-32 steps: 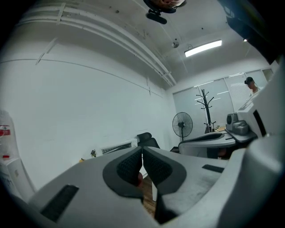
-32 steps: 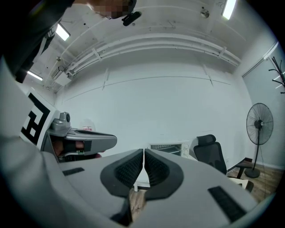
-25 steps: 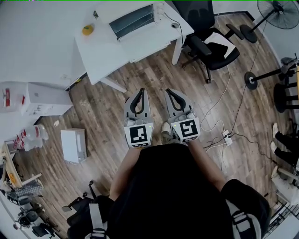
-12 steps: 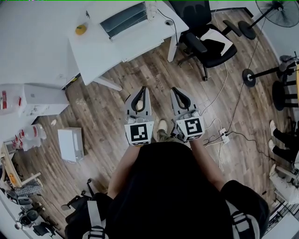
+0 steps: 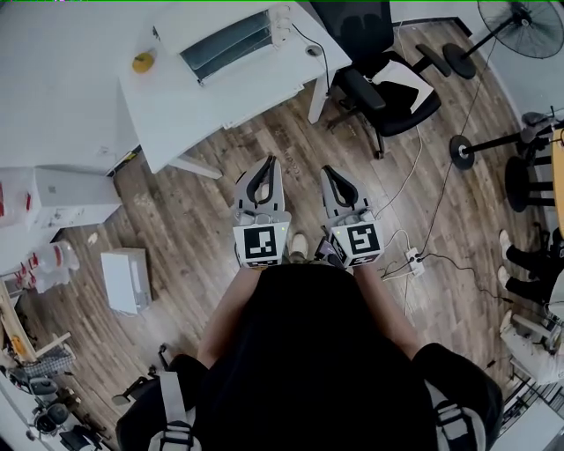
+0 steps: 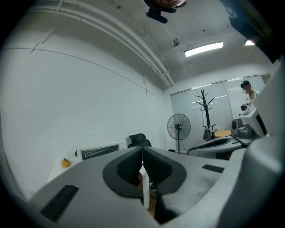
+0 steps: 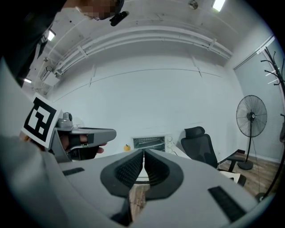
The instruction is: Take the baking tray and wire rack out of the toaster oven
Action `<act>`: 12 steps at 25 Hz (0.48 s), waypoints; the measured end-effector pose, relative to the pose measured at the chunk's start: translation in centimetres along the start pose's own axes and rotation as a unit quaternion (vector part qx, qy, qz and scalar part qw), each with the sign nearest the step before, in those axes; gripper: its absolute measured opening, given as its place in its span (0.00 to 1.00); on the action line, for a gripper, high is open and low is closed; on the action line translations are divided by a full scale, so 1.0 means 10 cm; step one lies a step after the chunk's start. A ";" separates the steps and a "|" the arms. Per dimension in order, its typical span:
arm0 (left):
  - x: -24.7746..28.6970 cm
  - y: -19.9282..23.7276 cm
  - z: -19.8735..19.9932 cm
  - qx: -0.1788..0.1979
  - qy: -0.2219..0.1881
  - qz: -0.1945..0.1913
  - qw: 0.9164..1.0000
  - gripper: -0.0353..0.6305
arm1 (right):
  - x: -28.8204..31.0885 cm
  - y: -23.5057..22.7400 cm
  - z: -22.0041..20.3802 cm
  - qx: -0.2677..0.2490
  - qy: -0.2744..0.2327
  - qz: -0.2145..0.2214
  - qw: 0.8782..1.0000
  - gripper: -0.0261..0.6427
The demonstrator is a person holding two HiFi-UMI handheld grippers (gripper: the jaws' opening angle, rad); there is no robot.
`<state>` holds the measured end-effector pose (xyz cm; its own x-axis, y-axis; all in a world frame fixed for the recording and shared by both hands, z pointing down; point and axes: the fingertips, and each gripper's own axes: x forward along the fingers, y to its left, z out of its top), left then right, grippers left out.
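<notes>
The white toaster oven [image 5: 233, 40] stands on a white table [image 5: 203, 101] at the top of the head view, well ahead of both grippers. Its glass front shows dark bars; I cannot tell the tray from the rack inside. It also shows small and far off as the toaster oven [image 6: 99, 152] in the left gripper view and the toaster oven [image 7: 149, 142] in the right gripper view. My left gripper [image 5: 269, 162] and right gripper [image 5: 328, 170] are held side by side over the wooden floor, pointing at the table. Both are shut with nothing between their jaws.
A small orange fruit [image 5: 143, 62] lies on the table left of the oven. A black office chair [image 5: 381, 75] stands right of the table, a standing fan [image 5: 518, 15] further right. A white box [image 5: 123, 280] and a power strip [image 5: 411, 261] with cables lie on the floor.
The table and oven have slid left in the head view as the person moves. Both grippers stay side by side and shut, a little further up the picture.
</notes>
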<state>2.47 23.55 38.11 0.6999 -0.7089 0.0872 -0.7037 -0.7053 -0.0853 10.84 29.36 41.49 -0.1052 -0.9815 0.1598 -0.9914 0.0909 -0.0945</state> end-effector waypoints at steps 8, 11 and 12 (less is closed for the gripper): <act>0.47 0.30 0.03 0.005 0.003 -0.008 1.000 0.10 | 0.62 -0.20 0.18 0.006 -0.001 -0.001 1.000 0.09; 0.62 0.42 0.04 0.003 0.004 -0.015 1.000 0.10 | 0.88 -0.18 0.28 0.010 -0.005 0.004 1.000 0.08; 0.66 0.46 0.04 0.002 0.003 -0.017 1.000 0.10 | 0.96 -0.16 0.31 0.008 -0.005 0.007 1.000 0.09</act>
<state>3.86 15.61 37.93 0.7231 -0.6841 0.0958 -0.6786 -0.7294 -0.0867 11.67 19.32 40.17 -0.1182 -0.9818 0.1483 -0.9883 0.1019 -0.1132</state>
